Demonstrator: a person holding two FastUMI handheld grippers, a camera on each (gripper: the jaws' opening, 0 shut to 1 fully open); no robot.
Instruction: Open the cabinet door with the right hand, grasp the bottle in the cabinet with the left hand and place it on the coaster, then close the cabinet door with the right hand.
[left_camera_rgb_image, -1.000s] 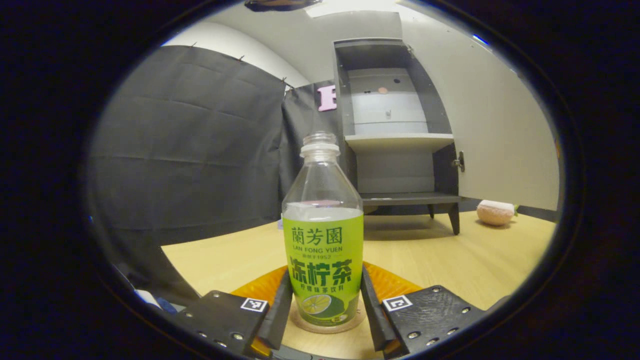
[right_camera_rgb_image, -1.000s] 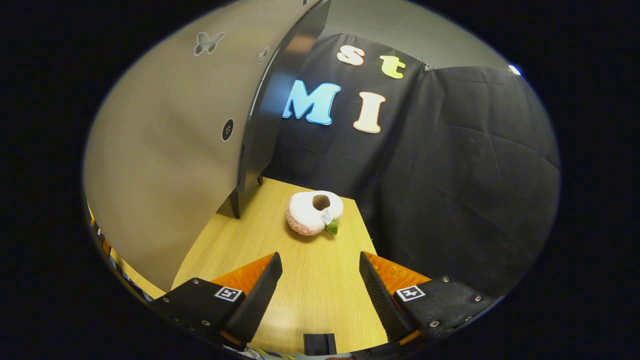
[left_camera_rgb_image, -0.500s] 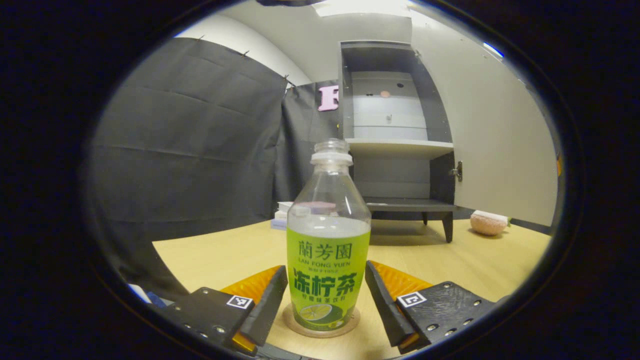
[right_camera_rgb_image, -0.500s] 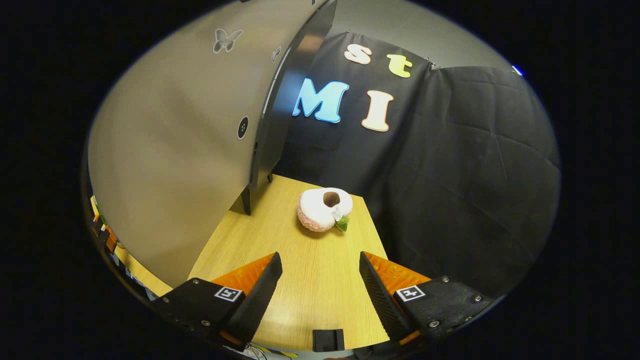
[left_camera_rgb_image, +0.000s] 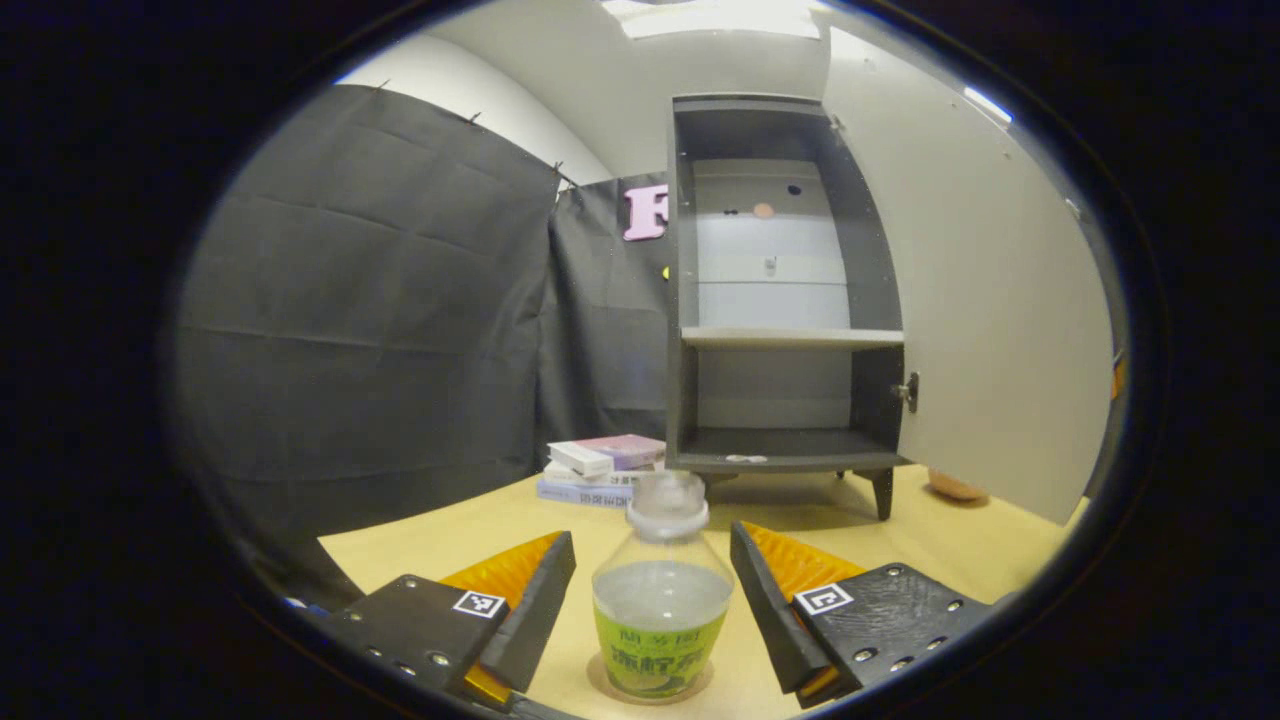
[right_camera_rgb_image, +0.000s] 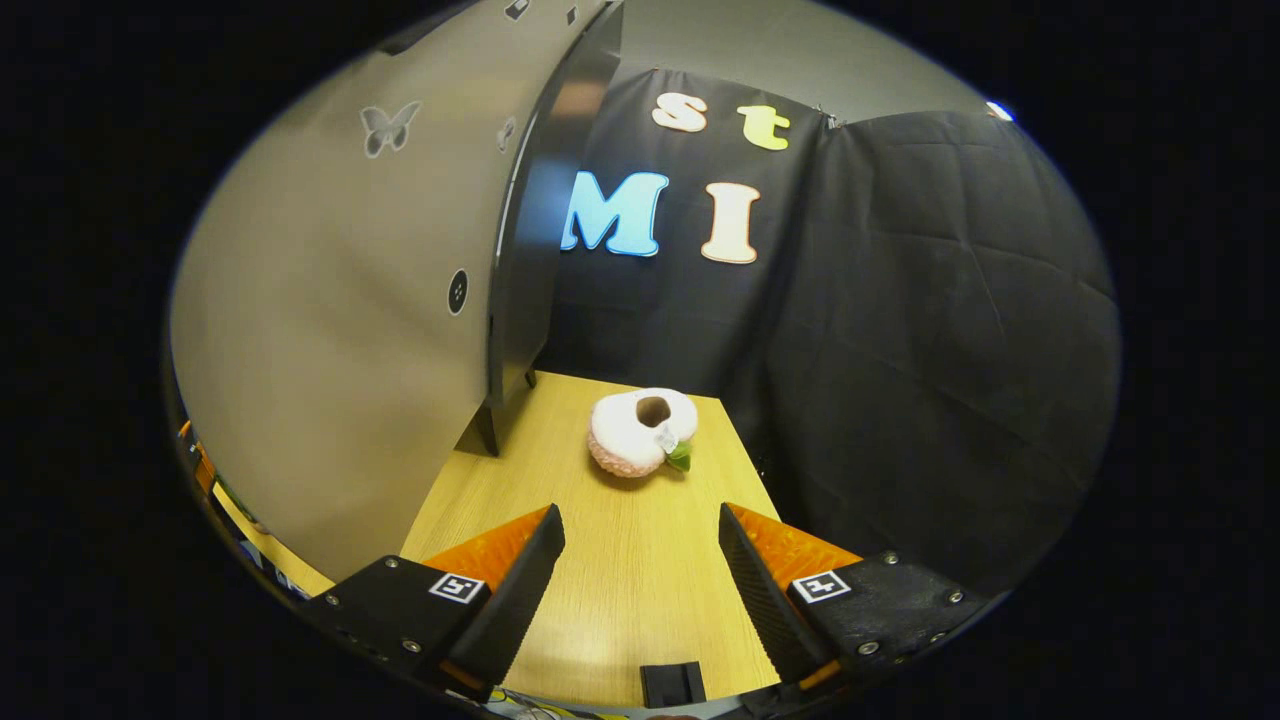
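In the left gripper view we see the bottle (left_camera_rgb_image: 661, 590) standing upright on the coaster (left_camera_rgb_image: 600, 685), its long axis vertical and its mouth pointing straight up. It has a green label low on the body, and the clear upper part looks blurred. Our left gripper (left_camera_rgb_image: 652, 610) is spread wide with one finger on either side of the bottle; neither finger touches it.

Beyond the bottle stands the cabinet (left_camera_rgb_image: 780, 300), raised on short legs on the counter (left_camera_rgb_image: 470, 530). Its two compartments, split by a pale shelf (left_camera_rgb_image: 790, 338), face us. The cabinet door (left_camera_rgb_image: 985, 300) is swung out to the right of the cabinet, with a small latch at its inner edge. Left of the cabinet, a low stack of books (left_camera_rgb_image: 605, 465) lies on the counter. To the right of the cabinet, a pink thing peeks out under the door (mostly hidden there).

In the right gripper view, our right gripper (right_camera_rgb_image: 640, 590) is also wide apart and holds nothing. The door's outer face, with a butterfly sticker, rises on the left. A pink plush toy (right_camera_rgb_image: 640, 430) lies on the counter just past the cabinet's leg.
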